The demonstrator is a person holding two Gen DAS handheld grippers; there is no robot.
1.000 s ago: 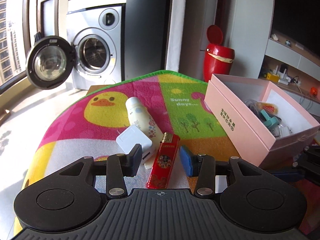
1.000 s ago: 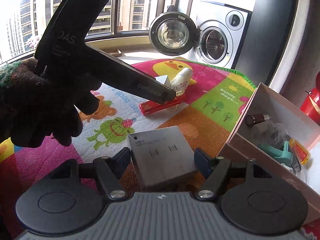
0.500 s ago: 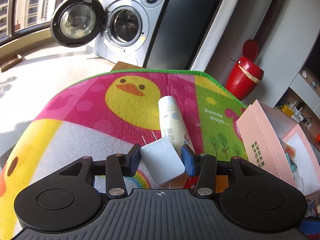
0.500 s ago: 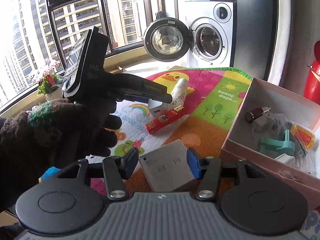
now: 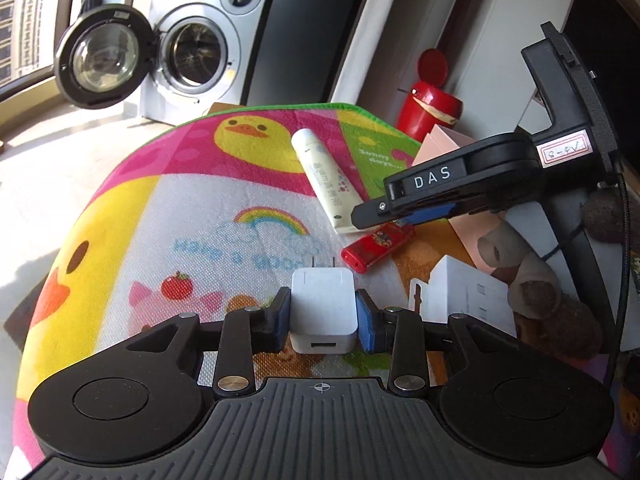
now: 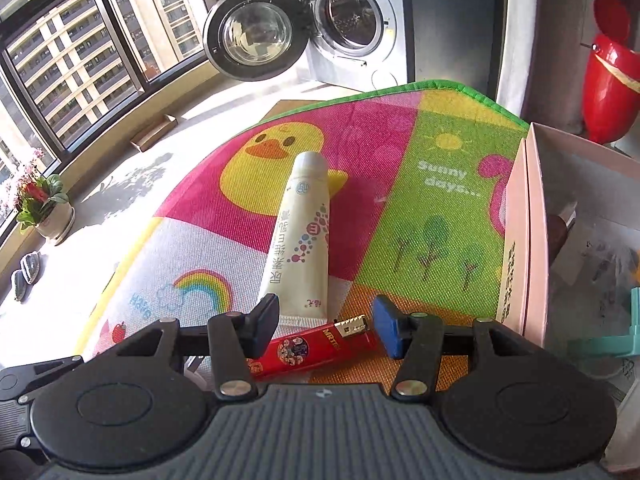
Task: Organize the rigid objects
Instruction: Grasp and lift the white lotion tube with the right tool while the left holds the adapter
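My left gripper (image 5: 323,320) is shut on a white USB charger plug (image 5: 323,312) and holds it above the colourful play mat (image 5: 160,220). My right gripper (image 6: 326,326) is open, its fingertips on either side of a red lighter (image 6: 308,350) that lies on the mat; in the left wrist view the right gripper (image 5: 372,214) hovers over the lighter (image 5: 378,242). A cream tube (image 6: 300,240) lies just beyond the lighter. A white Apple box (image 5: 464,300) lies on the mat to the right. The pink box (image 6: 520,240) stands at the right.
A red lidded bin (image 6: 608,92) stands behind the pink box. A washing machine with its door open (image 6: 348,20) is beyond the mat. A potted plant (image 6: 44,212) sits by the window at left. The pink box holds several small items (image 6: 624,336).
My left gripper closed on the white charger and drew it back and up. My right gripper left the white Apple box and moved forward over the red lighter, open.
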